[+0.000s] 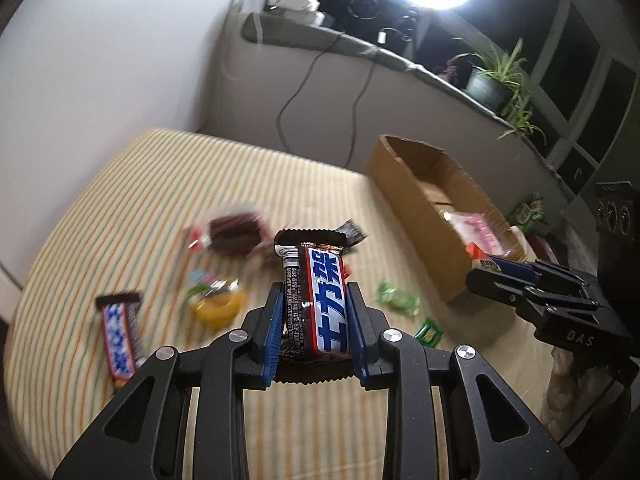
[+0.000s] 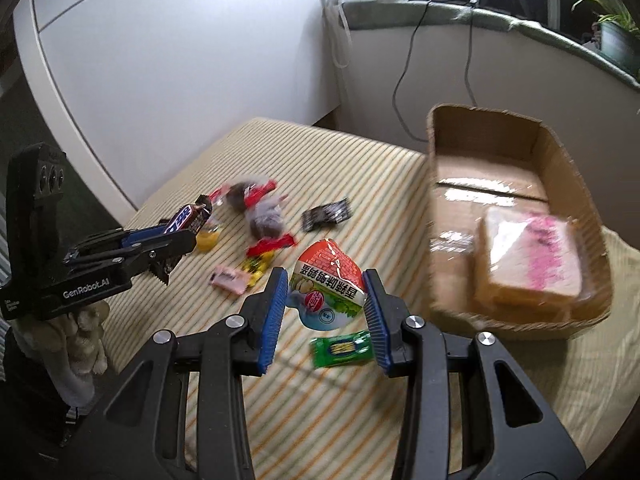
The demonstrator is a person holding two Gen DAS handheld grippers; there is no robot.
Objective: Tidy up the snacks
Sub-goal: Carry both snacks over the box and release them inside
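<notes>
Our left tool (image 1: 316, 312) squeezes a chocolate bar (image 1: 316, 300) lifted above the striped bed (image 1: 120, 184), its long side pointing away from us. Our right tool (image 2: 326, 304) grips a snack pouch (image 2: 328, 292), red top pointing away. The cardboard box (image 2: 436, 152) holds maybe one pink pack (image 2: 532, 256). Many snacks remain outside.
</notes>
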